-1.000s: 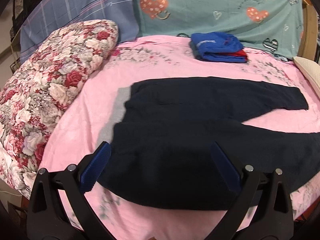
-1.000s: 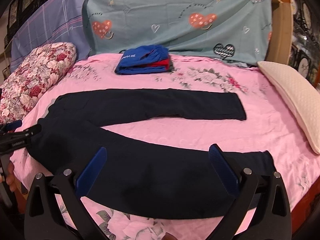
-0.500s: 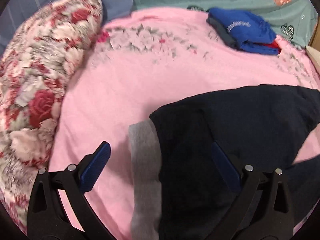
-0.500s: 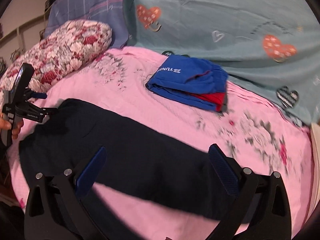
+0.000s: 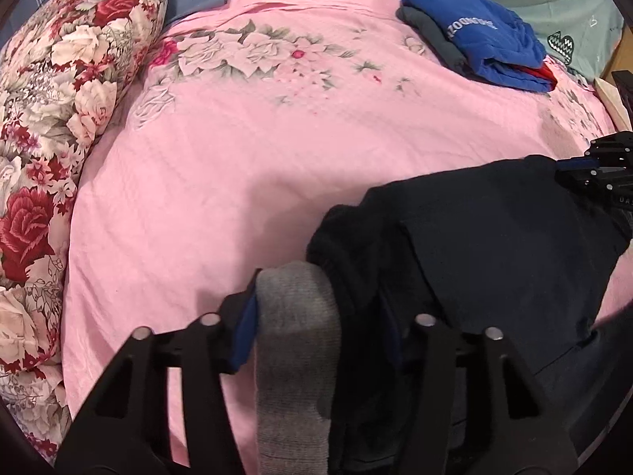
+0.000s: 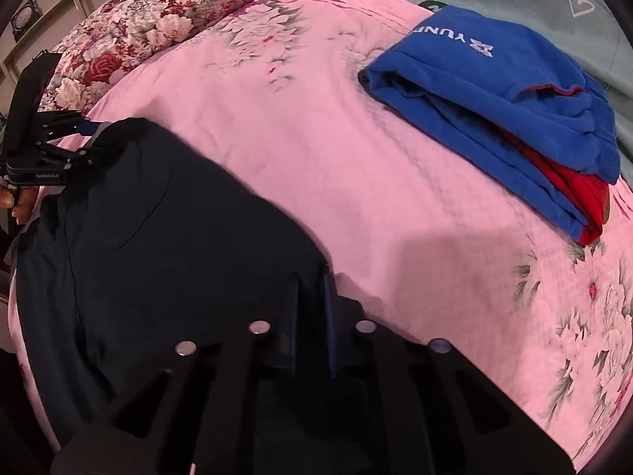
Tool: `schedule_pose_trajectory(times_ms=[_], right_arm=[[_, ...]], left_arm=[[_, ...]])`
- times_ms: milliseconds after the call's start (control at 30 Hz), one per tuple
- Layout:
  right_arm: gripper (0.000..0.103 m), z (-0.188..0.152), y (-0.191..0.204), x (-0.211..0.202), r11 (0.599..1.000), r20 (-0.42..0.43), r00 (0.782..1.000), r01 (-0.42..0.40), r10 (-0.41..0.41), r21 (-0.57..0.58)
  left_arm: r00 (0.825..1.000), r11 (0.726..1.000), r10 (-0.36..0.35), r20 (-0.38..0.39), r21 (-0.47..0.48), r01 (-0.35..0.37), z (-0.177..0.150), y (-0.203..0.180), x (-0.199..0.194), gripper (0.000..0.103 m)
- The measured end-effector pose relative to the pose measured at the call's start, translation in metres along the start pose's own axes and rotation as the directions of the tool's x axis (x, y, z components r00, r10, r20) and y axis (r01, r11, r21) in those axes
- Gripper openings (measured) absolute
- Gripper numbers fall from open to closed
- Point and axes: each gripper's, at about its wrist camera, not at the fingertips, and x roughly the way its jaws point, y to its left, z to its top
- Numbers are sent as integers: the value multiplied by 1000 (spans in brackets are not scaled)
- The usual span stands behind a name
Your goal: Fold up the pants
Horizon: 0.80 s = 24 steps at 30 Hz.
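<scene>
Dark navy pants [image 5: 494, 245] with a grey waistband [image 5: 296, 316] lie on the pink bed. My left gripper [image 5: 316, 316] is shut on the waistband at the far leg's top corner. My right gripper [image 6: 312, 301] is shut on the far edge of the pants [image 6: 178, 237], further along the leg. The left gripper also shows at the left edge of the right wrist view [image 6: 47, 150], clamped on the waist. The right gripper shows at the right edge of the left wrist view [image 5: 593, 174].
A folded blue and red garment stack [image 5: 486, 35] [image 6: 514, 107] lies at the back of the pink floral sheet [image 5: 257, 138]. A rose-print pillow [image 5: 59, 99] lines the left side. A teal heart-print cover [image 6: 554, 0] lies behind.
Both grippers have moved down onto the pants and closed: the left on the grey waistband, the right on the far edge of the leg. Both were open above the pants earlier.
</scene>
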Motion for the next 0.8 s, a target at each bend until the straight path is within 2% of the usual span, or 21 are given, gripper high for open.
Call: schedule_pose_trajectory(times_ms=[100,233,400,533,633,667,733,767,800], right_arm=[[9,-2,9,-18,1000,48,999,13,-13,-5],[9,-5,25,-54,998,132,990,51,-46,-31],[9,-25,58,-111,993,253,964,100,-81,-63],[9,-78,109,-156,991,343,939,78,-37,-107],[9,-131,156,-165,991,341,939,7,40,-136],[9,-147,168,-160,990,315,947,-23,65,-137],[9,-173,190,-141,989,246,966,-47,80,-138],[10,-185,201,-128,989,210,975,-37,67,-142],[10,-194,209,-117,990,185,982,-20,47,-141]], left_arm=[[999,1000,24,22,18,-24,2,-7,-11,44],[997,1000,29,73,-3,-29,5,-6,-32,44],[984,999,39,174,-11,-38,-6,-11,-79,44],[959,999,50,279,-25,-44,-49,-19,-132,44],[948,998,54,315,-34,-46,-99,-26,-155,44],[949,998,60,310,-47,-48,-119,-27,-156,47],[964,996,48,260,-91,-25,-154,-24,-145,56],[972,994,42,230,-110,-17,-168,-22,-136,64],[979,991,38,201,-132,-12,-184,-20,-128,65]])
